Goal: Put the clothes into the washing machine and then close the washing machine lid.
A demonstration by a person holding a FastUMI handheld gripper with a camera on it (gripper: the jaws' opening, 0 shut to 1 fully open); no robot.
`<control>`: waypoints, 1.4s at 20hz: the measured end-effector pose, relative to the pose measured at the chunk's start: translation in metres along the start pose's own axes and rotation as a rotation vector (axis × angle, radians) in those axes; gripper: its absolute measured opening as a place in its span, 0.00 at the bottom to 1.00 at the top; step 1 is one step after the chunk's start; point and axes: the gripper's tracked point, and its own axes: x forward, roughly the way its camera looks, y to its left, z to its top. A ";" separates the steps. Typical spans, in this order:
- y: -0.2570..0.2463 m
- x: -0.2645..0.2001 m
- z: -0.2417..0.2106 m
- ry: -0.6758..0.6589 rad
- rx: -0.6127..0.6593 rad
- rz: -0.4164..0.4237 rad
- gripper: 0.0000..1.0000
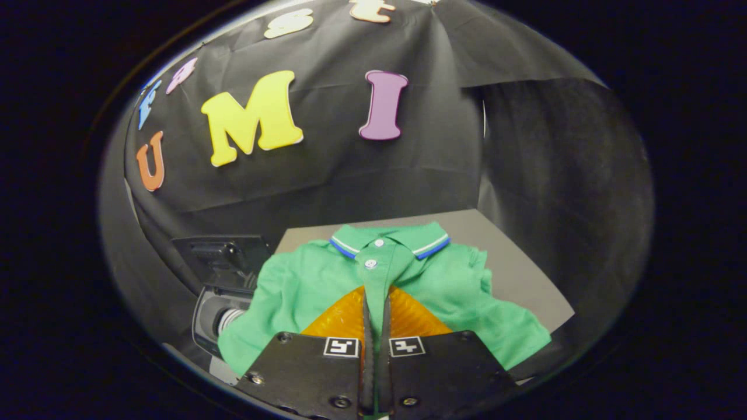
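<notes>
Now we see the gripper [376, 309] w/ fingers nearly closed, pinching a fold of the green polo shirt [443, 286] along its button placket. Shirt hangs spread ahead of the fingers, collar on the far side, over a grey surface [519, 274]. Washing machine [224, 280] sits left of the shirt, partly behind its sleeve; can't tell lid position.

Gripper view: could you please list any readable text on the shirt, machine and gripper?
Green polo shirt: no text; the hand-held gripper is shut on its placket.
Square markers on the gripper: patterns, no words.
Washing machine panel: too dark to read.
</notes>
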 end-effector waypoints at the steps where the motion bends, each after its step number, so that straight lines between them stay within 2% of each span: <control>1: 0.005 -0.010 0.007 -0.019 -0.002 0.008 0.06; 9: 0.058 -0.090 0.068 -0.168 0.000 0.086 0.06; 19: 0.162 -0.178 0.138 -0.335 -0.060 0.181 0.06; 24: 0.222 -0.190 0.142 -0.341 -0.048 0.253 0.06; 28: 0.269 -0.180 0.136 -0.313 -0.056 0.314 0.06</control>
